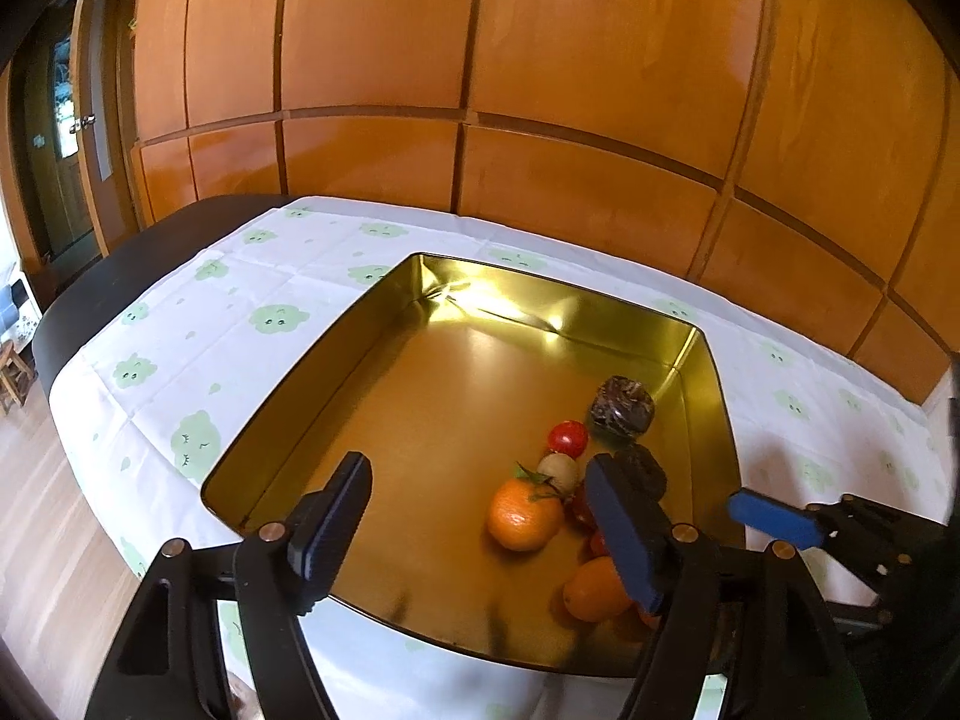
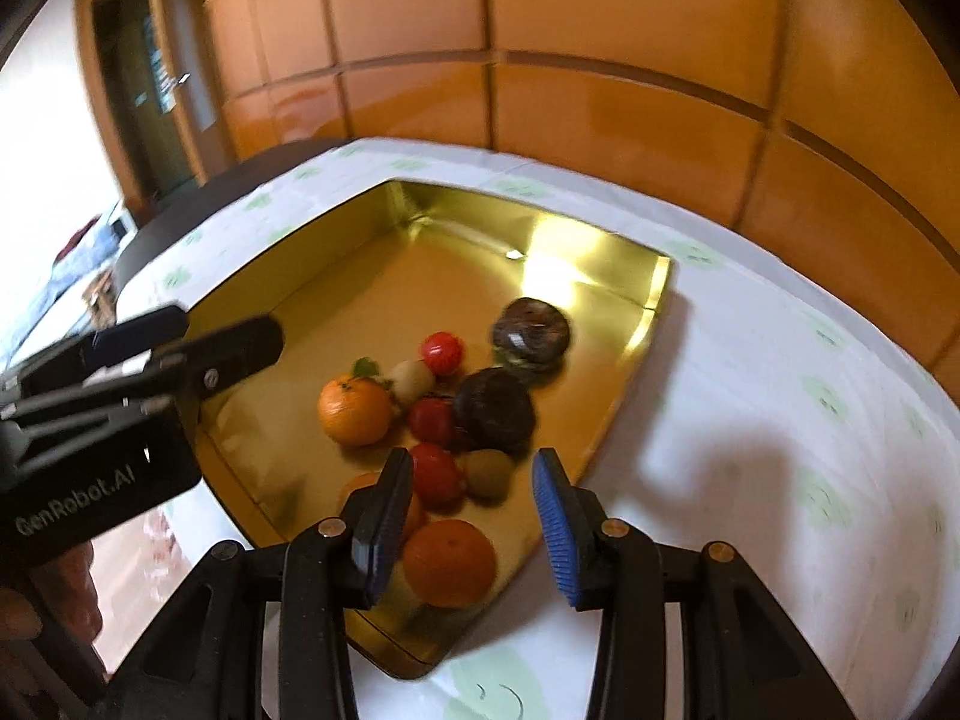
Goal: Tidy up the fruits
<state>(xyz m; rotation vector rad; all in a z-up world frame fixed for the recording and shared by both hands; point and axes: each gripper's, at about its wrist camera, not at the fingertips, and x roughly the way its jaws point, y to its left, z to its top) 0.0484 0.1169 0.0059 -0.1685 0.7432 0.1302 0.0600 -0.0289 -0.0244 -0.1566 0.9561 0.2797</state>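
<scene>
The fruits are gathered in the near right part of the gold tin (image 1: 384, 330), where a leafy mandarin (image 1: 521, 515) lies beside small red tomatoes (image 1: 567, 438). Both the left gripper (image 1: 480, 516) and the right gripper (image 2: 474, 516) are held spread, with nothing pinched. The mandarin is judged light, round and apt to roll or bruise, so it is best taken gently across its widest part.

Home dining room: wood-panelled wall (image 1: 540, 60), clothed table (image 1: 270, 300), doorway (image 1: 66, 138).
</scene>
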